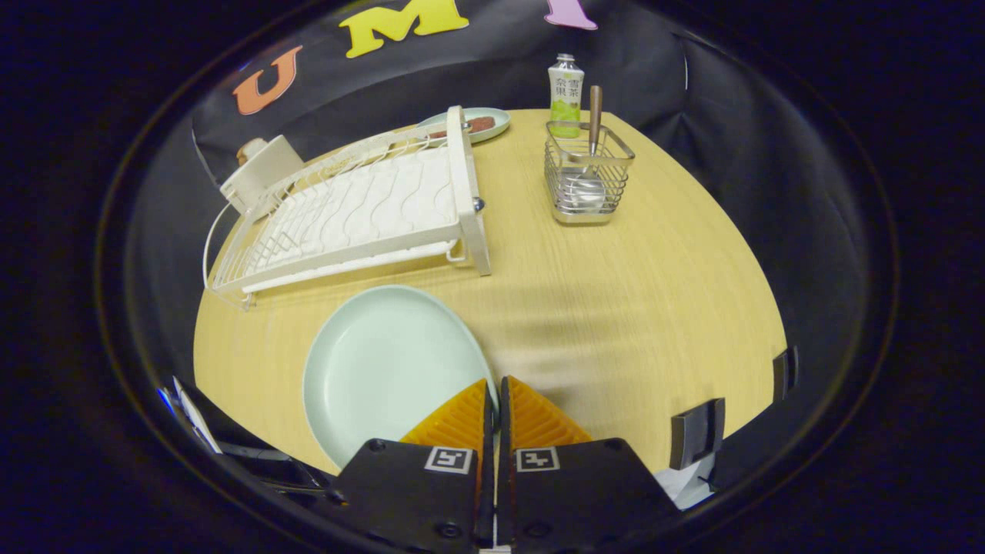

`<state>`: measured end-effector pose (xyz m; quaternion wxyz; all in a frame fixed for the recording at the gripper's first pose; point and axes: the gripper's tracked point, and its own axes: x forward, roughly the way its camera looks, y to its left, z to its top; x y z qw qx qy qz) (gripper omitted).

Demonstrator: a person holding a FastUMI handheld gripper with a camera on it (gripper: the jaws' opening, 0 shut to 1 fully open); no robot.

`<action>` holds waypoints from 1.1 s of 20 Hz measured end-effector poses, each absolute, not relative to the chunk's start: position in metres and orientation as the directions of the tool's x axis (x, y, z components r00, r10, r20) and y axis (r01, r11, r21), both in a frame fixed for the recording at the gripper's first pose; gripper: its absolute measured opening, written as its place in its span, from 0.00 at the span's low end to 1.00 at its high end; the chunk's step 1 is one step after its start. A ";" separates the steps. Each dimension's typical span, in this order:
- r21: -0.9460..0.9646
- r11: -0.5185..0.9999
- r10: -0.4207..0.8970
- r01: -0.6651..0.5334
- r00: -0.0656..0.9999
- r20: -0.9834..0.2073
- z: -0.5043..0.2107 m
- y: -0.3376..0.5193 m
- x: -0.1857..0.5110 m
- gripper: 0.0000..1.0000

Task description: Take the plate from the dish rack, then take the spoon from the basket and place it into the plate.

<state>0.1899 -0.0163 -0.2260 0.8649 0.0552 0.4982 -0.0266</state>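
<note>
**Booth backdrop & table**

Light wood-grain table (616, 292) w/ curved far edge, soft shadows across the top. Black cloth wall (492, 77) wraps behind & around both sides, creased. Dark clips (696, 432) on the table's near right edge.

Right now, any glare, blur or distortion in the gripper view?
Gripper view: strong fisheye bend on the table edge and dish rack; focus sharp out to the spoon in the basket; soft shadows, no glare on the plate; tool shut on its rim.
</note>
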 end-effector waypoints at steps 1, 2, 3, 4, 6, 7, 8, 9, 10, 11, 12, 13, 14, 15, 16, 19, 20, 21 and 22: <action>0.063 0.993 0.005 0.098 0.507 -0.862 -0.229 -0.017 0.190 0.07; 0.056 0.994 -0.001 0.095 0.511 -0.860 -0.232 -0.018 0.192 0.07; 0.046 0.995 -0.007 0.090 0.512 -0.859 -0.235 -0.018 0.192 0.07; 0.037 0.996 -0.012 0.087 0.513 -0.858 -0.238 -0.019 0.193 0.07; 0.040 0.995 -0.013 0.094 0.507 -0.862 -0.246 -0.019 0.193 0.07; 0.051 0.994 -0.006 0.099 0.506 -0.862 -0.248 -0.019 0.194 0.08; 0.056 0.993 -0.004 0.101 0.511 -0.859 -0.249 -0.019 0.195 0.08; 0.060 0.993 -0.003 0.104 0.520 -0.854 -0.249 -0.020 0.195 0.09; 0.073 0.992 0.005 0.105 0.536 -0.844 -0.248 -0.019 0.197 0.09; 0.084 0.991 0.015 0.101 0.553 -0.833 -0.246 -0.019 0.197 0.10; 0.092 0.992 0.029 0.083 0.571 -0.821 -0.242 -0.018 0.198 0.12; 0.094 0.994 0.040 0.058 0.604 -0.796 -0.238 -0.018 0.201 0.23; 0.077 0.996 0.031 0.044 0.641 -0.767 -0.230 -0.021 0.204 0.32; 0.059 0.998 0.018 0.036 0.685 -0.729 -0.219 -0.027 0.206 0.51; 0.041 0.999 0.005 0.032 0.723 -0.691 -0.211 -0.031 0.210 0.61; 0.000 1.000 -0.023 0.029 0.803 -0.596 -0.186 -0.046 0.211 0.87; 0.000 1.000 -0.018 0.022 0.815 -0.580 -0.180 -0.050 0.212 0.95; 0.013 1.000 -0.010 0.021 0.826 -0.564 -0.177 -0.055 0.212 1.00; 0.032 0.999 -0.002 0.023 0.833 -0.553 -0.172 -0.058 0.214 1.00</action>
